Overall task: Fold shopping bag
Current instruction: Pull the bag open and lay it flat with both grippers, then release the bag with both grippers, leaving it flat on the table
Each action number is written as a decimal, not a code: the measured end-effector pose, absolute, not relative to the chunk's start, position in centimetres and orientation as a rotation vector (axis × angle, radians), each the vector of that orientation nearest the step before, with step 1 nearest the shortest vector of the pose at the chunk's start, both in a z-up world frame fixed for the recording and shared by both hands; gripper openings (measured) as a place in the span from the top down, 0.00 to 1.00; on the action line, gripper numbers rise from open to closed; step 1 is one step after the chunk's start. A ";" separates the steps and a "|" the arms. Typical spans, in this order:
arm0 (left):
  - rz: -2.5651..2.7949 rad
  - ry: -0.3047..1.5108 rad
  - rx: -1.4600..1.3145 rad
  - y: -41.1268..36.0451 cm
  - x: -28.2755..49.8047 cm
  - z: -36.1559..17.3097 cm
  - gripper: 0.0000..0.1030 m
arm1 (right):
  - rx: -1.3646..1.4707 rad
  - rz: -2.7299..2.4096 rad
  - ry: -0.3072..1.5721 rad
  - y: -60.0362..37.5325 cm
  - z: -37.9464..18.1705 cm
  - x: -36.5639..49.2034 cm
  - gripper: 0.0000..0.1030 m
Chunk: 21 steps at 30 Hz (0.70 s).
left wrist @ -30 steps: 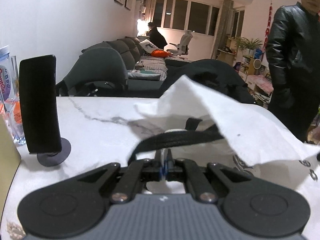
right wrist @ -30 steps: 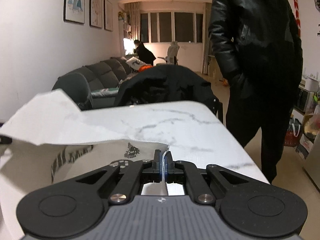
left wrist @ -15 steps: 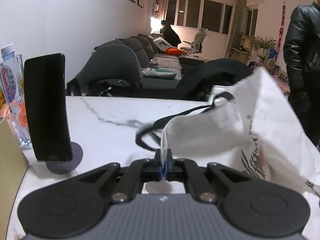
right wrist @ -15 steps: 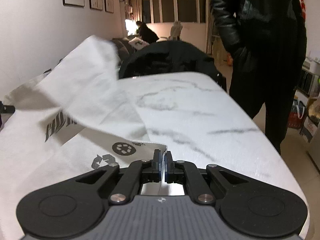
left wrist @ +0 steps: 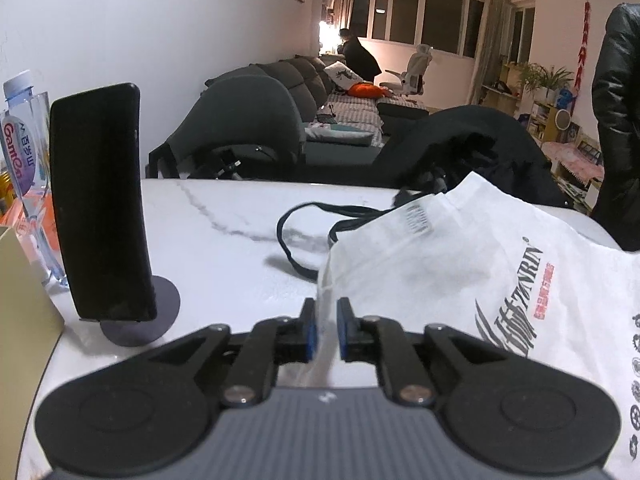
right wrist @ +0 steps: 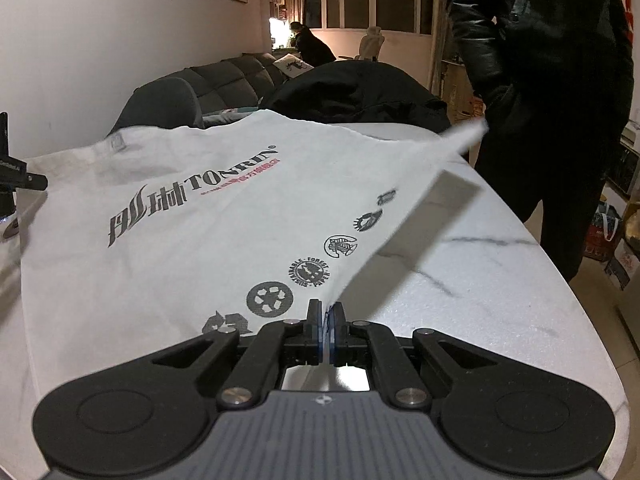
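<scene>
Two grippers at bag [right wrist: 168,216], which lies spread on marble table [right wrist: 480,280]. Left gripper [left wrist: 325,330] fingers slightly apart around near corner. Right gripper [right wrist: 327,330] pinched on hem, lifting it. Fabric light, limp, sags; best held at corners, clear of black handles [left wrist: 320,216].

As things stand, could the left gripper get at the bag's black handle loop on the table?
Probably yes. The left gripper is open, and the black handle loop lies just ahead on the bare marble table, with only the shopping bag edge between the fingers.
</scene>
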<state>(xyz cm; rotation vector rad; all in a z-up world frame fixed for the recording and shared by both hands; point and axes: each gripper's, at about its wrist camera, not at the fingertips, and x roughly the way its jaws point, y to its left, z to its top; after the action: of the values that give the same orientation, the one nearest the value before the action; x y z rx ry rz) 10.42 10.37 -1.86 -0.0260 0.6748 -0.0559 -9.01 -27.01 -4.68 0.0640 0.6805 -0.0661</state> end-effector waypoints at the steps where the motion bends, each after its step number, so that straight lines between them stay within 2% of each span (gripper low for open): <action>1: -0.058 0.678 -0.024 10.4 10.5 -2.0 0.82 | 0.064 -0.067 0.682 -27.0 -4.7 -9.0 0.96; 5: -0.066 0.690 -0.014 10.3 10.4 -2.4 0.62 | 0.066 -0.071 0.691 -27.1 -4.8 -8.7 0.96; 18: -0.102 0.737 0.014 8.5 8.4 -3.0 0.47 | 0.071 -0.054 0.692 -27.0 -4.7 -8.9 0.96; 20: -0.116 0.751 0.019 8.2 8.1 -3.3 0.36 | 0.067 -0.046 0.691 -26.9 -4.8 -9.1 0.96; 21: -0.123 0.758 0.021 8.1 8.0 -3.5 0.34 | 0.066 -0.043 0.691 -26.8 -4.8 -9.1 0.96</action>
<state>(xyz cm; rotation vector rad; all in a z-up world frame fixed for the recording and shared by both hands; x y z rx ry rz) 7.99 8.05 -3.48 0.0206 0.7580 -0.1232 -9.14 -26.80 -4.78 0.0655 0.6913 -0.0428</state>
